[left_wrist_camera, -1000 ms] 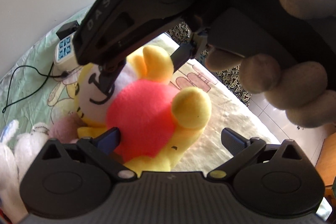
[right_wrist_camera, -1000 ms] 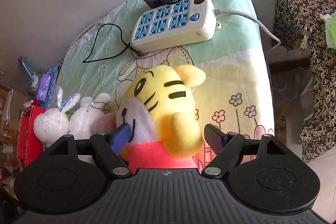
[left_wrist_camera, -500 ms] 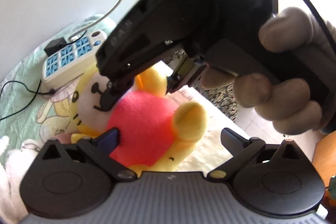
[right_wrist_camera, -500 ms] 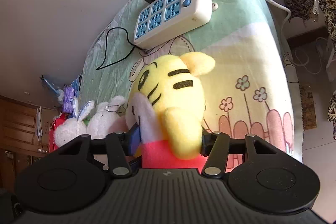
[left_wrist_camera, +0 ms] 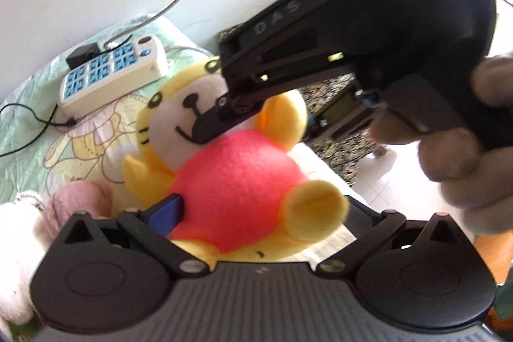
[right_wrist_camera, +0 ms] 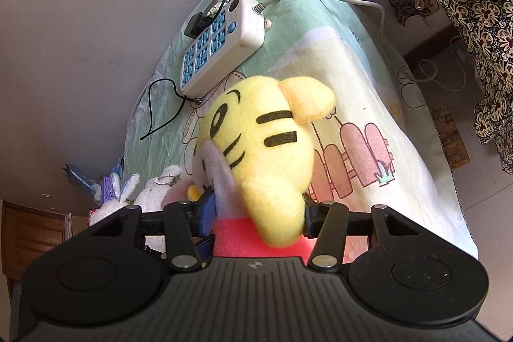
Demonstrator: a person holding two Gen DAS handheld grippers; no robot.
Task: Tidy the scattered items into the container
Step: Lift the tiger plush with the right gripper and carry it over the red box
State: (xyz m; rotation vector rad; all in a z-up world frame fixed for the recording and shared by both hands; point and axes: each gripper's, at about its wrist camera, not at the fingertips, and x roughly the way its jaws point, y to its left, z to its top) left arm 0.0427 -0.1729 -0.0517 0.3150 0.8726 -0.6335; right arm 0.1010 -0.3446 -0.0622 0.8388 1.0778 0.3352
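My left gripper (left_wrist_camera: 259, 213) is hanging with its fingers spread, the tiger plush (left_wrist_camera: 231, 181) sitting between them on the bed (left_wrist_camera: 32, 130), only the blue pad near its red belly; my right gripper (right_wrist_camera: 256, 213), having just been closing, is clamping the plush's head and shoulder between its fingers; behind, the power strip (right_wrist_camera: 221, 44) is lying on the bed.

Ahead of the right claw (right_wrist_camera: 256, 213), the power strip (right_wrist_camera: 221, 44) and its cables block the bed (right_wrist_camera: 352, 79); rightward the sheet lies bare; plush rabbits (right_wrist_camera: 154, 194) crowd left.
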